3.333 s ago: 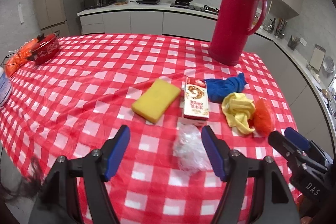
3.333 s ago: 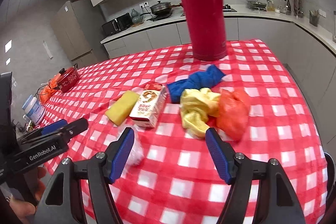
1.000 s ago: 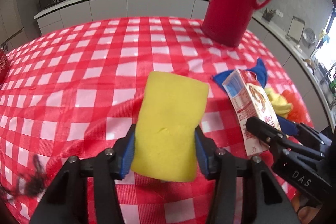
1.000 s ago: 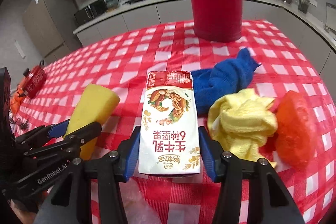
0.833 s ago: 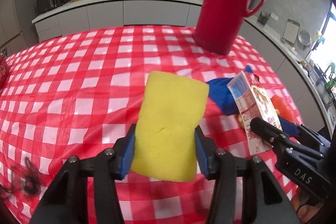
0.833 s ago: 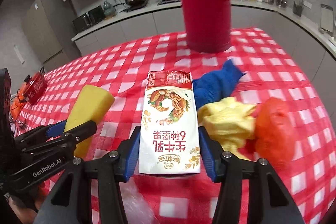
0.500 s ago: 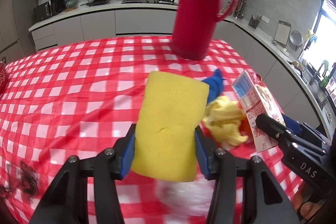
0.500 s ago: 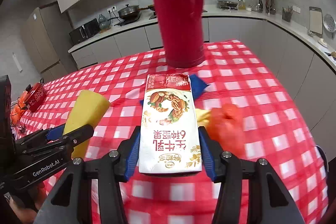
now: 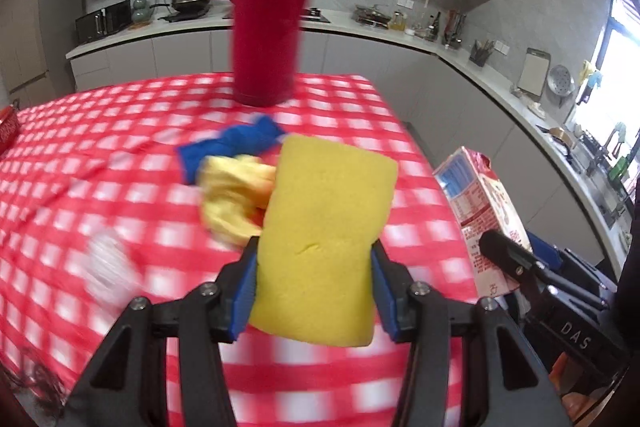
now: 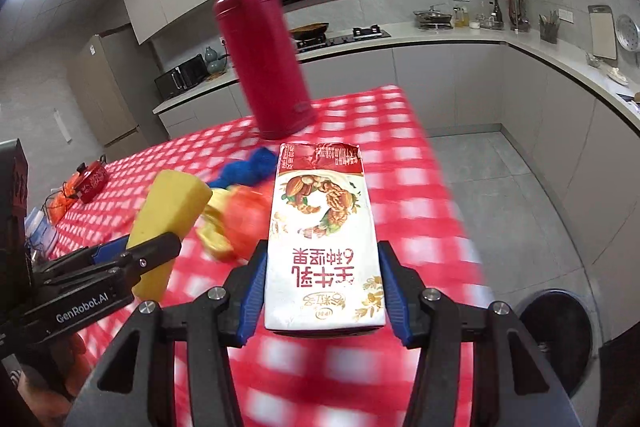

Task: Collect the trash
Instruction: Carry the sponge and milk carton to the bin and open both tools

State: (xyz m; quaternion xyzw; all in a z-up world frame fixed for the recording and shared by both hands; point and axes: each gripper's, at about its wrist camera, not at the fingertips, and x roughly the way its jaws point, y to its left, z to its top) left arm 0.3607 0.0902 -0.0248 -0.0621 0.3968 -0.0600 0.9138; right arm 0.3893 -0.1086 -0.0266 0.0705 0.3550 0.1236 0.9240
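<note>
The left tool (image 9: 314,291) clamps a thick yellow rectangular sponge (image 9: 326,239) by its long edges, and the right tool (image 10: 323,293) clamps a white-and-red milk carton (image 10: 324,239), torn open on top. Both are raised above the red-checked bench (image 10: 404,187), likely bound for the dark round bin (image 10: 558,327) on the floor at four o'clock.

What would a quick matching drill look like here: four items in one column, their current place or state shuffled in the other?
Items:
1. yellow sponge
2. milk carton
3. red thermos
4. blue cloth

States:
A. standing upright on the table
B. clamped in the right gripper
C. lying crumpled on the checked tablecloth
D. clamped in the left gripper

Pairs: 1-D, 2-B, 3-A, 4-C
</note>
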